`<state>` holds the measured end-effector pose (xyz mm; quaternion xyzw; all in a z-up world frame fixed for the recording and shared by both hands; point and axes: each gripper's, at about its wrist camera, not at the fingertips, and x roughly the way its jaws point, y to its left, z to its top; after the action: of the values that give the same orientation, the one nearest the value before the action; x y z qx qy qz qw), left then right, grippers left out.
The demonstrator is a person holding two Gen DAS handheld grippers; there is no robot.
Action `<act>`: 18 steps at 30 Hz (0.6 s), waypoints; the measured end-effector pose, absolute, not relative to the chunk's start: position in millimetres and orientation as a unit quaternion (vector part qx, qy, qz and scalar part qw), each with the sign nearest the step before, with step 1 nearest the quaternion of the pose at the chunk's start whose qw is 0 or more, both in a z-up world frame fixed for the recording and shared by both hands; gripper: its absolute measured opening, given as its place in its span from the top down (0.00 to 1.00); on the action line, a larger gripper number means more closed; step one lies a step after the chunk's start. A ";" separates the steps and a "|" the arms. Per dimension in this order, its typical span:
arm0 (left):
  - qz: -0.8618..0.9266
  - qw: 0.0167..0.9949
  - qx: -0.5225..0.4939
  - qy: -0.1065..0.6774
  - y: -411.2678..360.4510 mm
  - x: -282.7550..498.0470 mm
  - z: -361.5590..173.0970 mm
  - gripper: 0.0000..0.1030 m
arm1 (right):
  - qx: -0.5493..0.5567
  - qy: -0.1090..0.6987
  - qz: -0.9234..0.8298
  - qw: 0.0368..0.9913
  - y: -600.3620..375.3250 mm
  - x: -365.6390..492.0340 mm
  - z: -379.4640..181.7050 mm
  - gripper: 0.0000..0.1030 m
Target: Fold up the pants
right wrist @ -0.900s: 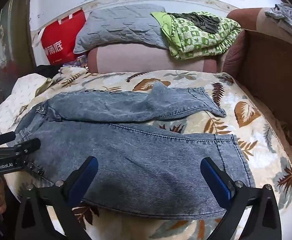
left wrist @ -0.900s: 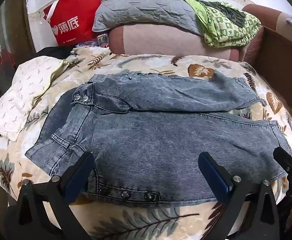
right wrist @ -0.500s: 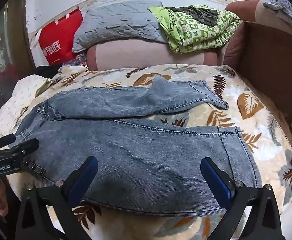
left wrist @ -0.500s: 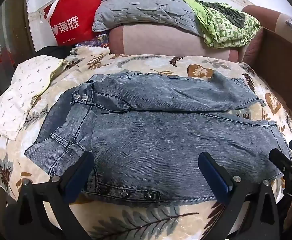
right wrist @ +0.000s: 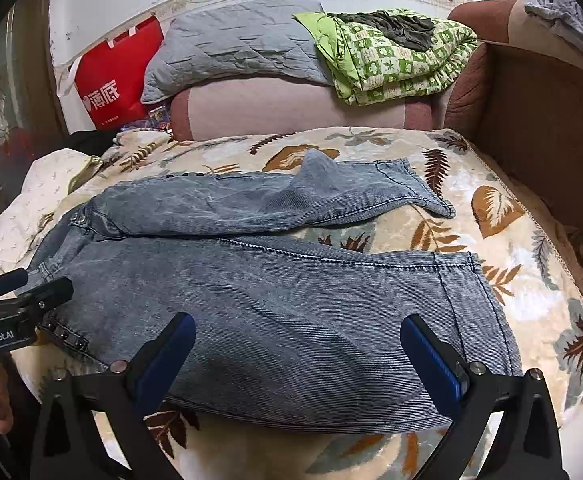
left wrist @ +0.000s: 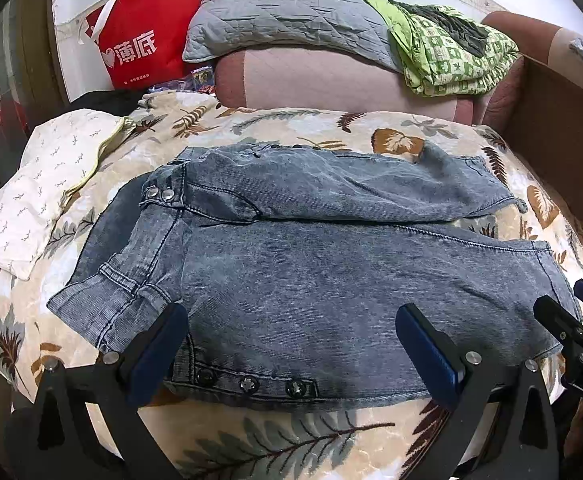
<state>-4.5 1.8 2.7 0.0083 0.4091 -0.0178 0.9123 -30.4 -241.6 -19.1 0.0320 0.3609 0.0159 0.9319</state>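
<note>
Blue denim pants (left wrist: 311, 276) lie spread on a leaf-patterned bed cover, waistband to the left, both legs running right; they also show in the right wrist view (right wrist: 291, 304). The far leg is rumpled and its hem sits apart from the near leg's hem. My left gripper (left wrist: 291, 352) is open and empty over the near waistband edge with its metal studs (left wrist: 247, 384). My right gripper (right wrist: 297, 360) is open and empty over the near leg, close to its front edge. Each gripper shows at the edge of the other's view.
The leaf-patterned cover (left wrist: 275, 440) drops off at the near edge. A white printed cloth (left wrist: 39, 184) lies left. At the back are a grey pillow (right wrist: 235, 48), a green checked blanket (right wrist: 391, 56) and a red bag (right wrist: 111, 80). A brown wall (right wrist: 551, 120) stands right.
Both grippers have drifted slightly; the right wrist view has shifted a little so the pants sit lower and nearer. The pants have not moved. Both grippers stay open.
</note>
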 end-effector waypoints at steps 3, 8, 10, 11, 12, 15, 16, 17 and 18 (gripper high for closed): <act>-0.018 0.913 0.007 0.409 2.1 -4.8 2.7 0.00 | 0.031 0.361 0.015 0.932 -241.5 -30.4 -19.3 0.00; -0.018 0.911 0.000 0.412 5.0 -4.1 0.5 0.00 | 0.029 0.364 0.010 0.931 -242.7 -29.9 -19.9 0.00; -0.018 0.911 0.000 0.413 4.8 -3.7 0.8 0.00 | 0.029 0.364 0.008 0.931 -243.3 -29.7 -20.1 0.00; -0.017 0.911 0.000 0.412 4.8 -3.6 0.9 0.00 | 0.030 0.364 0.007 0.931 -243.6 -29.4 -20.2 0.00; -0.018 0.911 0.000 0.412 4.6 -3.3 0.9 0.00 | 0.030 0.364 0.006 0.931 -244.0 -29.4 -20.2 0.00; -0.018 0.911 0.002 0.412 4.5 -3.5 0.7 0.00 | 0.032 0.363 0.006 0.931 -245.0 -29.3 -20.6 0.00; -0.018 0.911 0.002 0.413 4.5 -3.3 0.3 0.00 | 0.032 0.364 0.005 0.931 -245.2 -29.3 -20.6 0.00; -0.018 0.911 0.001 0.413 4.8 -3.4 0.4 0.00 | 0.032 0.364 0.006 0.931 -245.5 -29.4 -20.7 0.00; -0.017 0.911 0.000 0.413 4.9 -3.6 0.0 0.00 | 0.032 0.363 0.005 0.931 -245.5 -29.5 -20.6 0.00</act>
<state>-3.6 4.9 0.0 0.0002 0.4128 -0.0174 0.9107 -29.5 -245.5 -20.7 0.0324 0.3635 0.0054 0.9310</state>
